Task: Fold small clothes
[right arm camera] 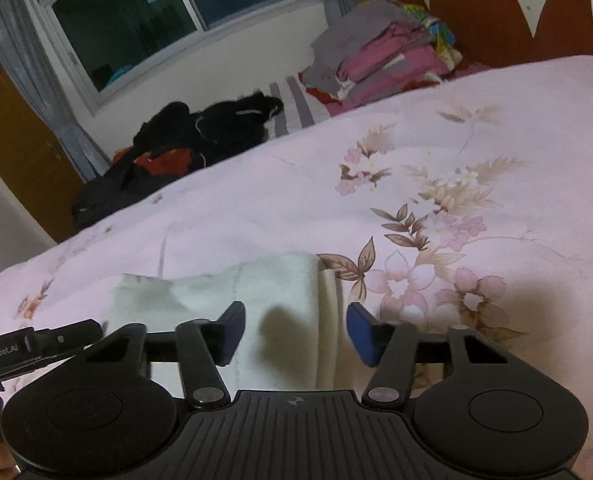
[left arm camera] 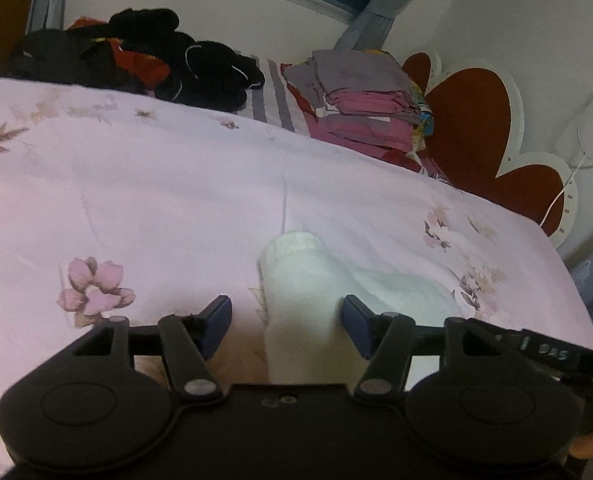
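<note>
Two grippers, my left gripper (left arm camera: 287, 324) and right gripper (right arm camera: 296, 330), are spread wide around the white sock (left arm camera: 302, 300) at bottom middle. Pink floral blanket (left arm camera: 176, 184) lies bare above it.

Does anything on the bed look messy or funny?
Yes. The black clothes lie in a jumbled heap at the far edge, unlike the neat folded stack beside them. The white cloth in front of both open tongs is still rumpled.
</note>
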Motion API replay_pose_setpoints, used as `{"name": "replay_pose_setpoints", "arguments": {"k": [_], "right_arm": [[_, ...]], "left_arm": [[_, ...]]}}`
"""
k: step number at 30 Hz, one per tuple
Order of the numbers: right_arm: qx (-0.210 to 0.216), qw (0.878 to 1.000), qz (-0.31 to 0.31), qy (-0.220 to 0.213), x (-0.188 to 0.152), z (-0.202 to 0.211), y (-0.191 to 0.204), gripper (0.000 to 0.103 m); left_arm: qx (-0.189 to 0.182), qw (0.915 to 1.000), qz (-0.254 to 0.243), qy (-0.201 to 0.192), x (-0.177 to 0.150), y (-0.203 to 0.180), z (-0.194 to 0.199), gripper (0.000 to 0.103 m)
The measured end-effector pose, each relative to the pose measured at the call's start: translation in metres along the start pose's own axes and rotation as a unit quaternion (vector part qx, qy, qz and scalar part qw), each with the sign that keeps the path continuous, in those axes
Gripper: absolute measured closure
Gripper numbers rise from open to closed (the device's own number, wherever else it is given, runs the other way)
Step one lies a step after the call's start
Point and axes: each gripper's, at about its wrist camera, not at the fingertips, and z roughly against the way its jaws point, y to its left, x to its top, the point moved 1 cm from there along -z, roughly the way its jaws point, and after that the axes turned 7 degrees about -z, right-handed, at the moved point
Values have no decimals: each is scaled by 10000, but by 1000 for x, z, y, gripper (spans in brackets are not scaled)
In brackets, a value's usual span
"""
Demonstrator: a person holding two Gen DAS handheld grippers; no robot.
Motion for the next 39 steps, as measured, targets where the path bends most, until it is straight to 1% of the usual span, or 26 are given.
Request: {"name": "replay_pose_setpoints", "arguments": {"k": [3,4,5,6,7,8,10,12,13,14,15,16,17,19,20,22,24,25,27,28,30,32,34,37,39], "right_arm": [[48,9997,-231,121,3,-13,-6,60],[104,9993,-313,167,3,-16,-7,67],[169,9989,-367,227,2,-19,-7,77],[201,9987,-385,264,1,-21,-5,83],[201,9989,-331,273,0,-22,-4,93],[189,9992,-242,269,-1,-21,-2,96],[218,9995,-130,159,-3,-13,-2,98],[218,9997,-74,-41,-6,0,-6,98],[40,10000,74,-40,-10,-2,-8,98],[-151,9996,226,72,-14,-9,-11,98],[-146,9997,148,130,-16,-15,-14,98],[-135,9998,90,98,-15,-15,-15,98],[-162,9998,109,73,-14,-16,-12,98],[-276,9994,205,49,-13,-18,-9,98],[-267,9994,216,42,-13,-16,-8,98],[-217,9996,124,-123,-12,-6,-7,97],[-279,9985,285,-377,-13,7,1,97],[-265,9980,368,-431,-15,11,5,97],[-127,9978,469,-441,-21,17,12,97],[-137,9972,596,-424,-23,17,16,97],[-306,9953,865,-321,-32,9,20,97],[-457,9951,869,-152,-37,-2,14,97],[-663,9935,910,-189,-37,-5,7,97],[-484,9966,633,-207,-34,5,0,97],[-360,9967,664,-310,-34,17,4,97]], "left_arm": [[-98,9999,-8,29,1,1,-8,49],[-134,9999,-51,42,1,0,-11,54],[-174,9998,-84,68,1,0,-13,62],[-220,9996,-107,127,-1,0,-17,67],[-233,9995,-121,164,-2,0,-20,69],[-227,9995,-152,133,-3,0,-20,71],[-267,9993,-245,63,-5,-3,-17,73],[-312,9989,-341,15,-6,-4,-15,73],[-307,9988,-373,39,-6,-4,-17,72],[-286,9988,-380,93,-7,-3,-22,70],[-250,9990,-359,126,-7,-3,-26,69],[-223,9991,-331,130,-7,-3,-28,67],[-193,9992,-329,128,-8,-4,-30,64],[-140,9991,-373,121,-10,-4,-31,62],[-110,9991,-384,115,-11,-5,-30,61],[-86,9993,-357,99,-10,-8,-25,61],[-33,9991,-417,76,-10,-10,-22,60],[0,9990,-439,67,-10,-11,-22,58],[78,9989,-449,65,-11,-12,-22,55],[110,9988,-465,59,-11,-12,-21,53],[185,9985,-521,37,-12,-14,-20,49],[218,9982,-549,47,-14,-15,-18,45],[243,9979,-594,44,-15,-16,-15,43],[281,9975,-644,-12,-16,-16,-5,43],[263,9975,-653,-43,-18,-18,2,42]]}}
